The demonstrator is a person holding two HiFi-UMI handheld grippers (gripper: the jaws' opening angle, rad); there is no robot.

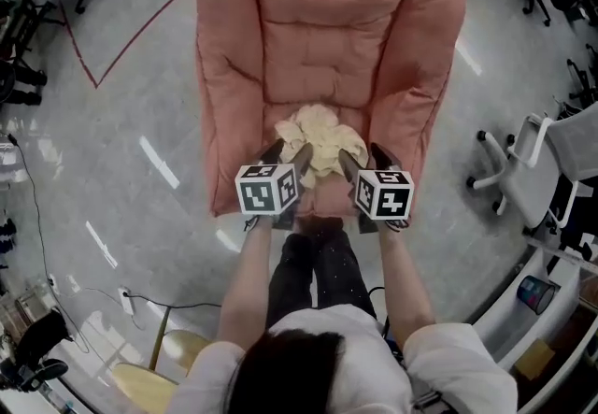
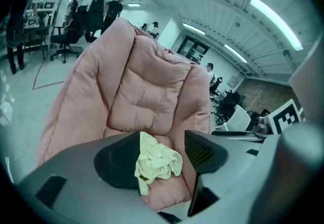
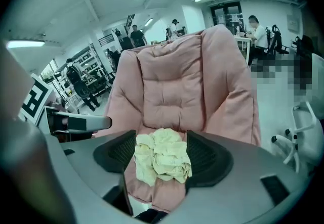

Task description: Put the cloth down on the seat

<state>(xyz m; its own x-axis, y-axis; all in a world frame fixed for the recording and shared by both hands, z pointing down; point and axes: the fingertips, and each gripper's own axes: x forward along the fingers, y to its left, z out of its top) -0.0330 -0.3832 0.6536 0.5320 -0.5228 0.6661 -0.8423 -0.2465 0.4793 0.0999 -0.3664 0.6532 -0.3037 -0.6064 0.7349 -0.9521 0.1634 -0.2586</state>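
A crumpled pale yellow cloth lies on the front of the seat of a pink padded chair. My left gripper and right gripper hover side by side above the cloth's near edge, both open and empty. In the left gripper view the cloth rests on the seat cushion, seen between the wide-apart jaws of the left gripper and well below them. The right gripper view shows the same cloth on the chair, framed by the spread jaws of the right gripper without touching them.
A white office chair stands to the right of the pink chair. A red tape line crosses the grey floor at the left. A wooden stool and a floor cable sit near my left side. People stand far off.
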